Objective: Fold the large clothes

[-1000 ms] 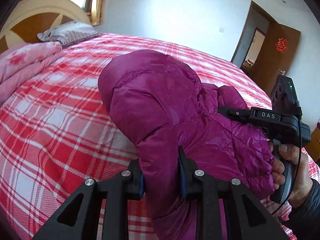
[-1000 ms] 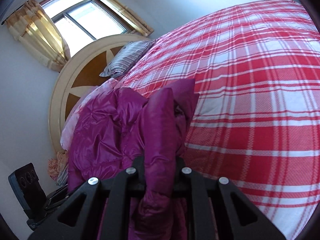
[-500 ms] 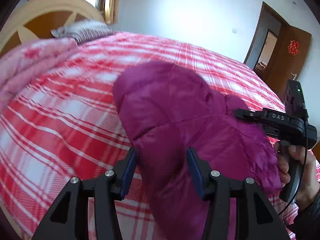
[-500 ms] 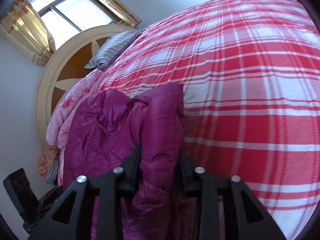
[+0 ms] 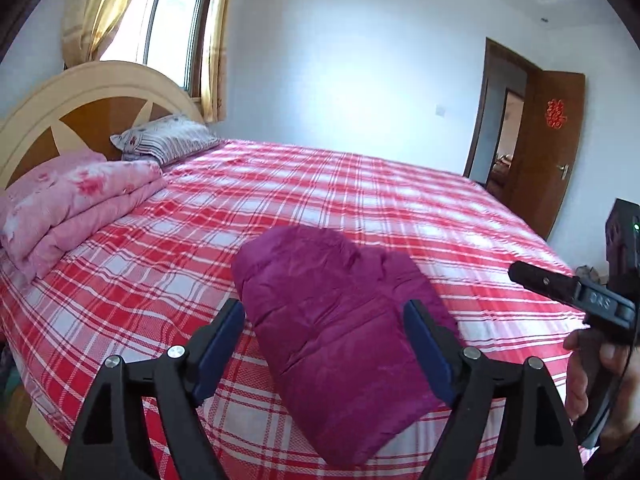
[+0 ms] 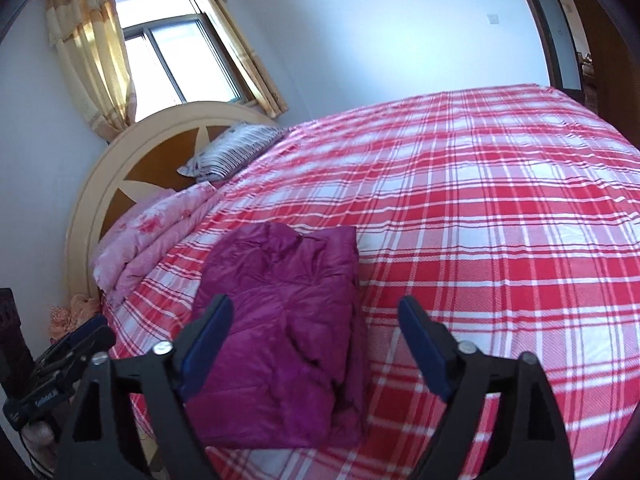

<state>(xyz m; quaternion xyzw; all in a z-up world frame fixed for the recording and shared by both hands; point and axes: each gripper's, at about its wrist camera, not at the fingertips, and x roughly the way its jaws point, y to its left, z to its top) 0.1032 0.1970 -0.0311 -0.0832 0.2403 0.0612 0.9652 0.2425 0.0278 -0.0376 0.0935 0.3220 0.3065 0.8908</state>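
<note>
In the left wrist view, the left gripper (image 5: 324, 320) hangs above the bed (image 5: 360, 200) with its jaws opening and nothing pinched between them; the jacket (image 5: 340, 328) shows in the gap but lies below on the sheet, clear of both pads. The jacket is a folded magenta bundle resting near the bed's near edge, well away from the headboard (image 5: 80, 112) end, where a pink quilt (image 5: 76, 200) lies folded at the near corner and a pillow (image 5: 168, 142) sits beside it. The right gripper (image 5: 532, 276) comes in at the right border of this view, held in a hand (image 5: 592, 384), and its jaws cannot be judged from here. In the right wrist view, the right gripper (image 6: 316, 340) is likewise released and its jaws are opening, with the jacket (image 6: 284, 320) lying partly between and below them, untouched; the bundle has loose layers stacked along its right side, toward the bed's open middle. The fold looks finished or nearly so, so the step in hand is letting go cleanly: I would lift both tools straight off without dragging a pad across the slick fabric, since a puffy jacket springs open easily, then check that the layered edge stays square and press it flat if it rises. No container appears in either view; the bed alone carries the jacket, quilt and pillow.
</note>
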